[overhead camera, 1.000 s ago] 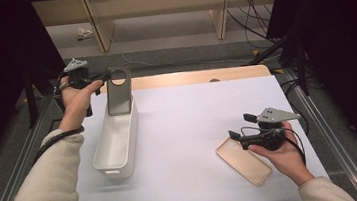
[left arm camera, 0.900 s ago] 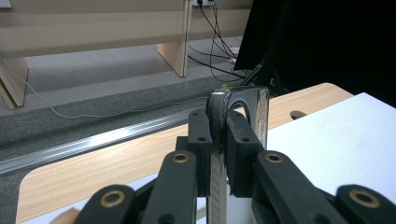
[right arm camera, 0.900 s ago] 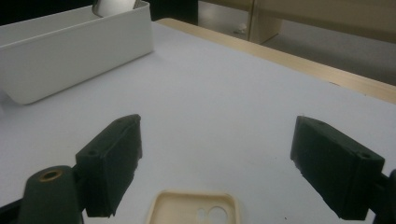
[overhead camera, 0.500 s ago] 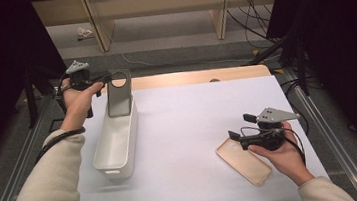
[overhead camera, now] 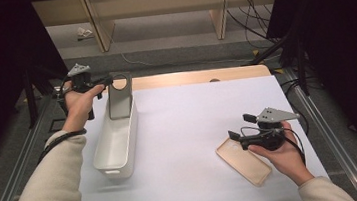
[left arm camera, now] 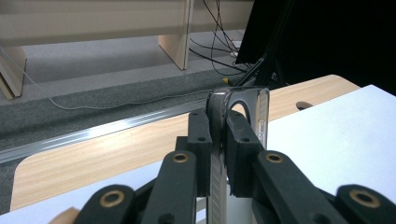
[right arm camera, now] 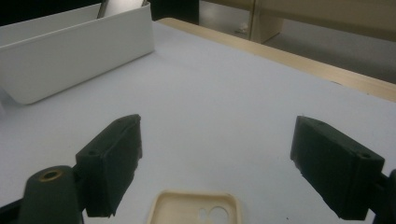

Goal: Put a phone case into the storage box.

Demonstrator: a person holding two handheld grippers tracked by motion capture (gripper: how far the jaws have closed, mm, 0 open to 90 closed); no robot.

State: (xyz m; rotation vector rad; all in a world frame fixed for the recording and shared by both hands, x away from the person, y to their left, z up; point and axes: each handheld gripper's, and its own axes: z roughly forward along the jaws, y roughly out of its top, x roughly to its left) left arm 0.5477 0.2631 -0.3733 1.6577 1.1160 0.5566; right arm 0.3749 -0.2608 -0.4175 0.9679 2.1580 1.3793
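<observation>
A long white bin [overhead camera: 116, 171] lies at the left of the white mat. At its far end a thin grey plate [overhead camera: 118, 99] with a round hole near its top stands upright. My left gripper [overhead camera: 109, 80] is shut on that plate's top edge. In the left gripper view the jaws [left arm camera: 217, 135] pinch the plate [left arm camera: 261, 112] edge-on. A beige phone case [overhead camera: 245, 161] lies flat at the front right. Just over its far end my right gripper [overhead camera: 236, 138] hovers open. In the right gripper view the jaws [right arm camera: 229, 154] stand wide above the case [right arm camera: 187, 207], with the bin [right arm camera: 70, 51] farther off.
The white mat [overhead camera: 193, 119] covers a wooden table [overhead camera: 189, 77] with a rounded far edge. Metal rails [overhead camera: 318, 111] run along both sides. Wooden shelf legs [overhead camera: 220, 10] and cables [overhead camera: 253, 17] stand on the floor beyond.
</observation>
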